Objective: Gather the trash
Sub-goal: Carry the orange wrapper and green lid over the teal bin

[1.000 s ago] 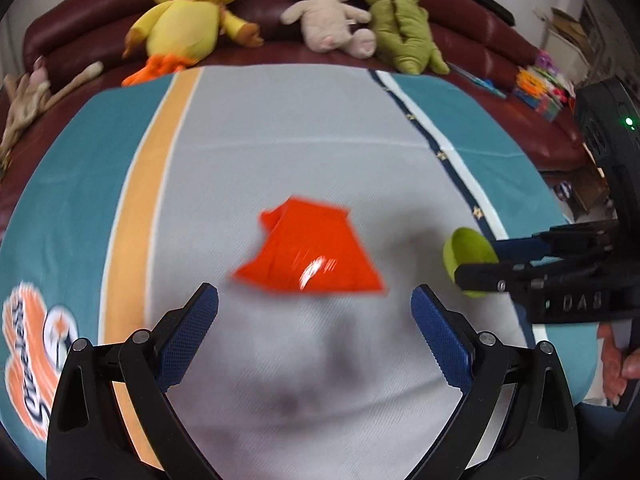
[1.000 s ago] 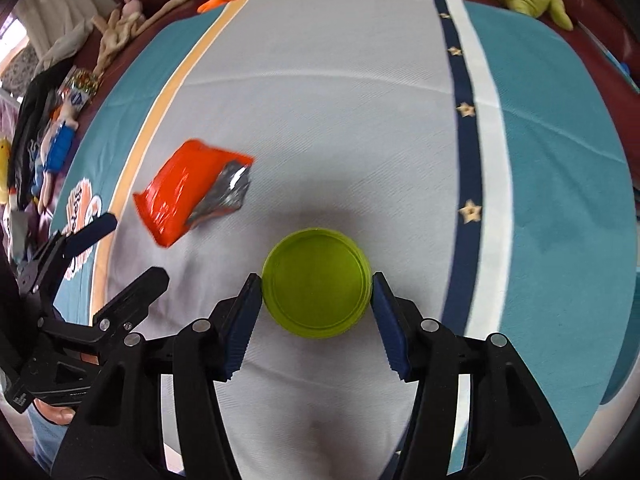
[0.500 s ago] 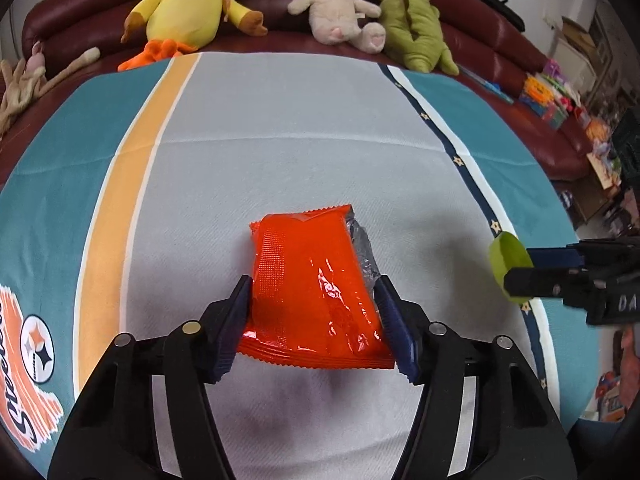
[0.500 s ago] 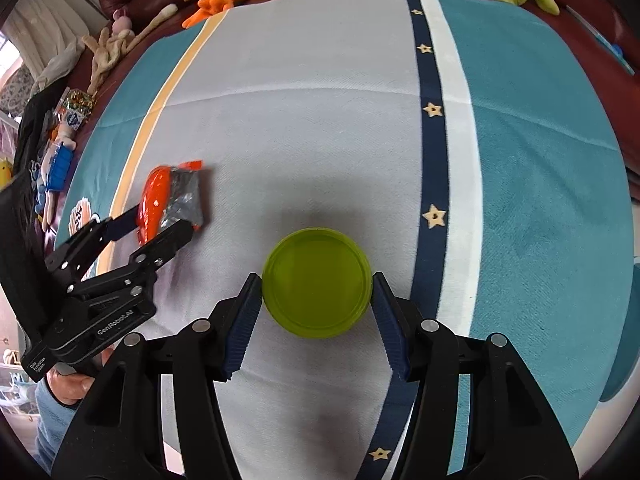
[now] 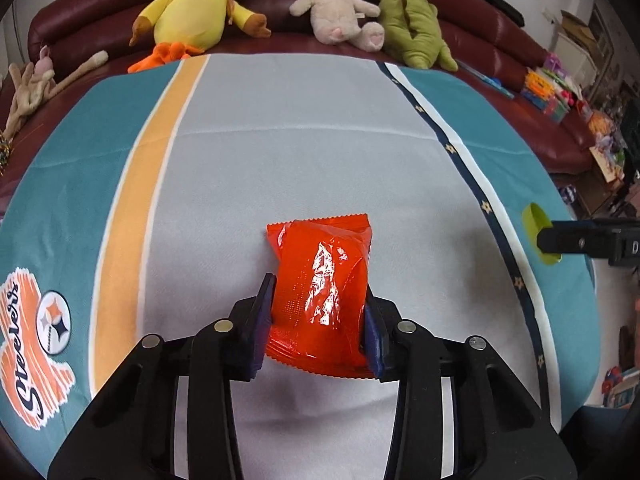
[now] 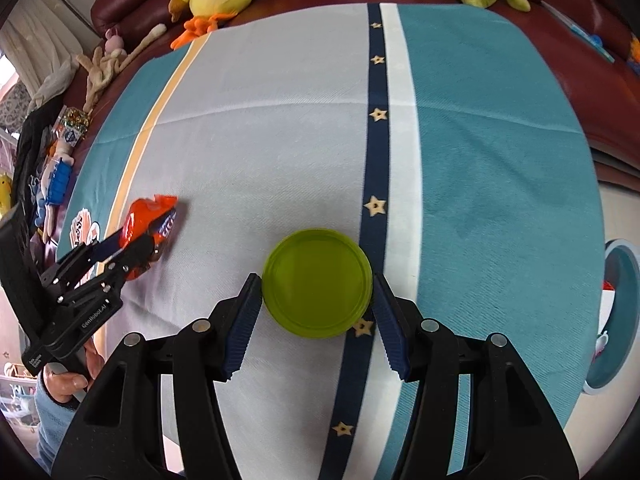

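Note:
An orange snack wrapper (image 5: 320, 264) lies on the striped cloth (image 5: 280, 140), bunched up between the blue pads of my left gripper (image 5: 318, 292). Its jaws are closing and the pads press on both sides of the wrapper. The right wrist view shows the same gripper (image 6: 132, 244) at the left, on the wrapper (image 6: 154, 212). My right gripper (image 6: 316, 278) is shut on a green round lid (image 6: 316, 300) and holds it over the navy star stripe. In the left wrist view, that lid (image 5: 534, 224) and the right gripper (image 5: 560, 236) sit at the far right.
A dark red sofa behind the cloth carries a yellow duck (image 5: 196, 8), a pale lamb (image 5: 340, 12) and a green plush (image 5: 412, 20). A round white and teal bin (image 6: 616, 320) stands past the cloth's right edge. A person's hand (image 6: 68, 384) holds the left gripper.
My left gripper's jaws went from wide open to closed around the orange wrapper, which is now squeezed narrow. The right gripper has carried the green lid to the right, over the star stripe.

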The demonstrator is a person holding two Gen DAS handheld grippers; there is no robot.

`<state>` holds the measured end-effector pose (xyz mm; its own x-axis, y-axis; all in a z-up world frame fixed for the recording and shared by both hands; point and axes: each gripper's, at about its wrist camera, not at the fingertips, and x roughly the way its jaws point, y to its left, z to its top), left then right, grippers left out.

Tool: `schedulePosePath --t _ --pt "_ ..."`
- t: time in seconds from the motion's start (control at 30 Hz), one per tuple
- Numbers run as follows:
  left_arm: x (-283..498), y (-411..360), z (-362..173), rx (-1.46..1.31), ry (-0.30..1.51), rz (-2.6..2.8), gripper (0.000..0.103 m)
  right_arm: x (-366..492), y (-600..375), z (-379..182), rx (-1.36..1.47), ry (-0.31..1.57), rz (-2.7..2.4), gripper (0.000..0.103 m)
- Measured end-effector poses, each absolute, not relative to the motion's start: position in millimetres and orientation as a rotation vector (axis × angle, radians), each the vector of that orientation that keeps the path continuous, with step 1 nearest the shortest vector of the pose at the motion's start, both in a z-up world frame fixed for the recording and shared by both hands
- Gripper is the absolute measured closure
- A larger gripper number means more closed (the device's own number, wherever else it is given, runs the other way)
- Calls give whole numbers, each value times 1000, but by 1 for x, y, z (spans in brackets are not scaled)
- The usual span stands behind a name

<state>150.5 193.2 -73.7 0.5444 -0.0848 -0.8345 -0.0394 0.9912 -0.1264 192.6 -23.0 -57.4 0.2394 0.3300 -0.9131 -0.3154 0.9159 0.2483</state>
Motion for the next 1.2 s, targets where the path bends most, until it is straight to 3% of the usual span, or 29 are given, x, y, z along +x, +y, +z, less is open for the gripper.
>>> schedulePosePath --t 0.63,1.2 --pt "137 110 -39 -50 959 -76 68 179 -118 -44 158 1198 423 50" --pt "168 -53 -27 100 972 -269 68 152 -295 -44 365 1097 272 50"
